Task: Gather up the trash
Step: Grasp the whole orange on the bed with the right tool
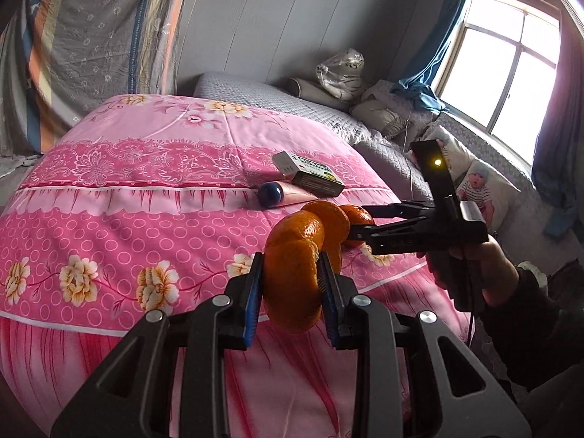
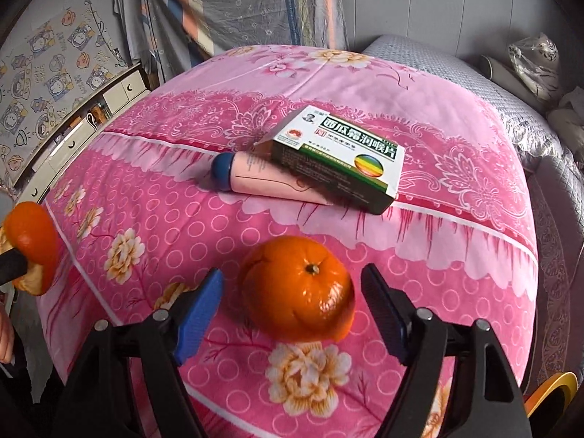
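Pink floral bedspread [image 2: 456, 116]; left hand-held gripper [image 1: 290, 284] pinching curled orange peel [image 1: 292, 266].

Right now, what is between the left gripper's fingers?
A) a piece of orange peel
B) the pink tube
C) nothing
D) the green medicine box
A: the left gripper is shut on the orange peel, while the green medicine box and pink tube lie on the pink quilt.

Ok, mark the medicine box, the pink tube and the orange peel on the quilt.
medicine box [image 2: 339, 153]: right wrist view, printed top face.
pink tube [image 2: 262, 179]: right wrist view, middle of its pink body.
orange peel [image 2: 295, 288]: right wrist view, domed skin below the stem.
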Demonstrator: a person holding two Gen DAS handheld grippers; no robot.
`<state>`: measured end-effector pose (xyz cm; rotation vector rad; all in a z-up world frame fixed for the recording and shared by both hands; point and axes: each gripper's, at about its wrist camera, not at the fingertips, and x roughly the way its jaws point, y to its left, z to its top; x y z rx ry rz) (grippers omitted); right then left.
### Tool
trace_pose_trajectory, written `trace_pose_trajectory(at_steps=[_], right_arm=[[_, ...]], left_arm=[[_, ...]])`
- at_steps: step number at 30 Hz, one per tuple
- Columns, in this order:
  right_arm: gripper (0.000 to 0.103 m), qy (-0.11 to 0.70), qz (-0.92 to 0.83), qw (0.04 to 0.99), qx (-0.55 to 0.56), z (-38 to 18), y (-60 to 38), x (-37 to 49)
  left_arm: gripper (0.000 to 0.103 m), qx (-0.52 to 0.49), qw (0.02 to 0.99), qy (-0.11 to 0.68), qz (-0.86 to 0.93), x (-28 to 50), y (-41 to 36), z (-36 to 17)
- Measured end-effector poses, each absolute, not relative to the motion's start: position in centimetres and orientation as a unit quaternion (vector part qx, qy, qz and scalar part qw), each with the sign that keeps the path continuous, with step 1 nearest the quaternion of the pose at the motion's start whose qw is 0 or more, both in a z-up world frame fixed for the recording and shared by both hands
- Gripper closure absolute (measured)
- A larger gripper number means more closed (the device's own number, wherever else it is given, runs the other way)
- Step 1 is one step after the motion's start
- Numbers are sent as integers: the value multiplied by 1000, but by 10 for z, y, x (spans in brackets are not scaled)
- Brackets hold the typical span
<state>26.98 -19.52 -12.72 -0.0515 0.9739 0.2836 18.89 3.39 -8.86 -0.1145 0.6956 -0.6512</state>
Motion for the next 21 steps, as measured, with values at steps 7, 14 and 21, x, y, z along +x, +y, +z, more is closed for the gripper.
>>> trace_pose_trajectory(at_steps=[7, 14, 21], right_arm=[[54, 470, 128, 873, -21, -131, -196, 270], [57, 447, 147, 882, 21, -107, -213, 235], [57, 422, 182, 884, 85, -72, -245, 175]], left_arm=[[76, -52, 889, 328, -314, 188, 33, -85], [76, -45, 897, 315, -306, 180, 24, -74], [76, -31, 900, 294, -320, 167, 2, -52]])
